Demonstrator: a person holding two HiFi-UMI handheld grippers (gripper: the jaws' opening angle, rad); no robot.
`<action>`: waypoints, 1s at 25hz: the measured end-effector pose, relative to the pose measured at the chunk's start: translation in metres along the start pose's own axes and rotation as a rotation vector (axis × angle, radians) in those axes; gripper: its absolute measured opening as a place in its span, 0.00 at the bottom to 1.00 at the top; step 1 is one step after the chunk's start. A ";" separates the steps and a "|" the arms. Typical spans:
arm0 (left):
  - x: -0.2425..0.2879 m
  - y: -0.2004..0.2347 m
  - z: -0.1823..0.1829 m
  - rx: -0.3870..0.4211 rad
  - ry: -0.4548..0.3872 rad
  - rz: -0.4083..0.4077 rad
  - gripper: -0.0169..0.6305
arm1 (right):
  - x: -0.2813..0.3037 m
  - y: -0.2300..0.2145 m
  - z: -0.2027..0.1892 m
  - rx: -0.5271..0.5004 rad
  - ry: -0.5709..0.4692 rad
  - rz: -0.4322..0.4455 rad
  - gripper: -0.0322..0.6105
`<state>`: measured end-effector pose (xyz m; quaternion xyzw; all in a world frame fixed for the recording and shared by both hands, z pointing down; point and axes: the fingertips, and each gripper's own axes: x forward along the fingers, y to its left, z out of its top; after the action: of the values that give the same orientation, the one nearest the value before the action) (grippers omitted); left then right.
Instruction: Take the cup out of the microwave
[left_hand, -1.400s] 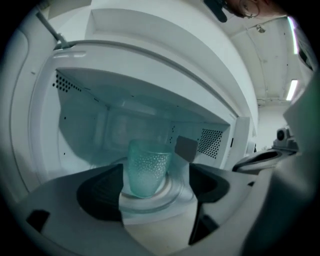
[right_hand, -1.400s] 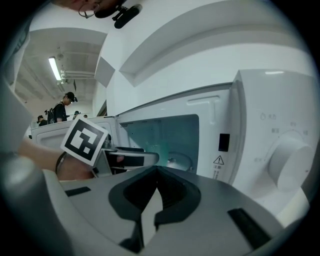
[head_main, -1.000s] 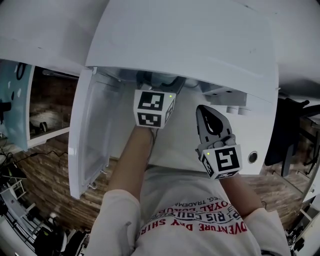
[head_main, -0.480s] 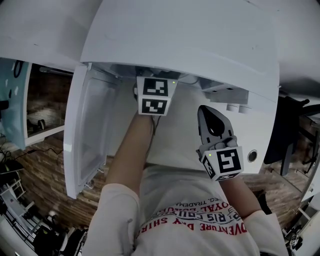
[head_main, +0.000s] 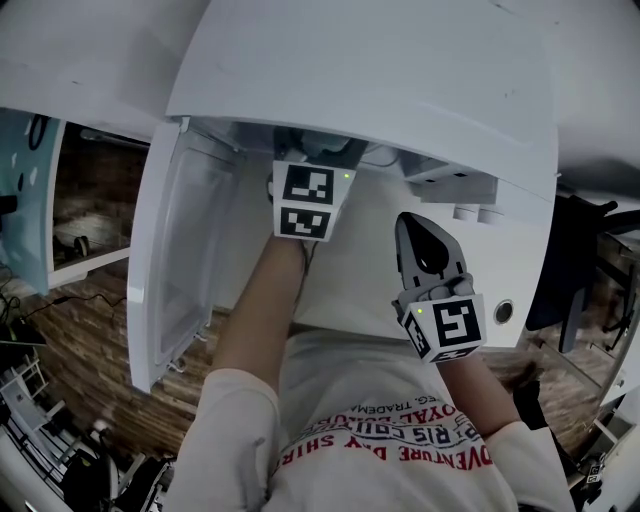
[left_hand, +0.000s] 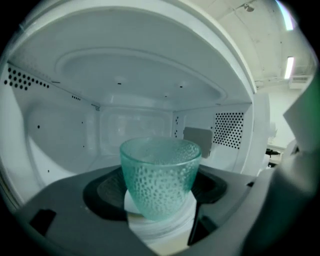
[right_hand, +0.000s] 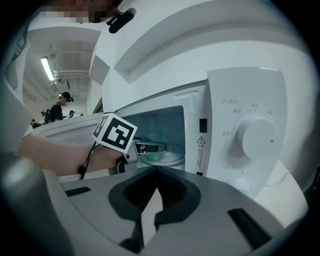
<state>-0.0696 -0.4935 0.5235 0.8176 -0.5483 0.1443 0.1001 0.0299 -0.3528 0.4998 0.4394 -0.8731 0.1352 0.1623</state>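
Inside, your left gripper's (left_hand: 160, 220) closing jaws flank a dimpled teal glass cup (left_hand: 160, 175), hidden overhead, right gripper (right_hand: 147, 212) clenched, white microwave (head_main: 400, 80), brown floor (head_main: 110, 340).

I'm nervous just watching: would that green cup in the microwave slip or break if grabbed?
The cup looks like glass, so probably stiff and breakable if dropped. Its dimpled wall should give some grip. It tapers to a narrow base, so a sideways nudge might tip it.
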 end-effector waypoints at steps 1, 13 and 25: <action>-0.004 -0.001 0.001 -0.003 -0.003 0.000 0.60 | -0.001 0.000 0.000 0.001 0.000 -0.001 0.07; -0.086 -0.034 -0.007 0.031 -0.042 0.005 0.60 | -0.021 0.010 -0.001 0.015 -0.024 -0.009 0.07; -0.187 -0.066 0.029 -0.041 -0.127 -0.009 0.60 | -0.048 0.028 0.038 0.004 -0.147 -0.019 0.07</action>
<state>-0.0710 -0.3157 0.4318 0.8254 -0.5527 0.0804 0.0828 0.0283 -0.3161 0.4434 0.4569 -0.8781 0.1029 0.0980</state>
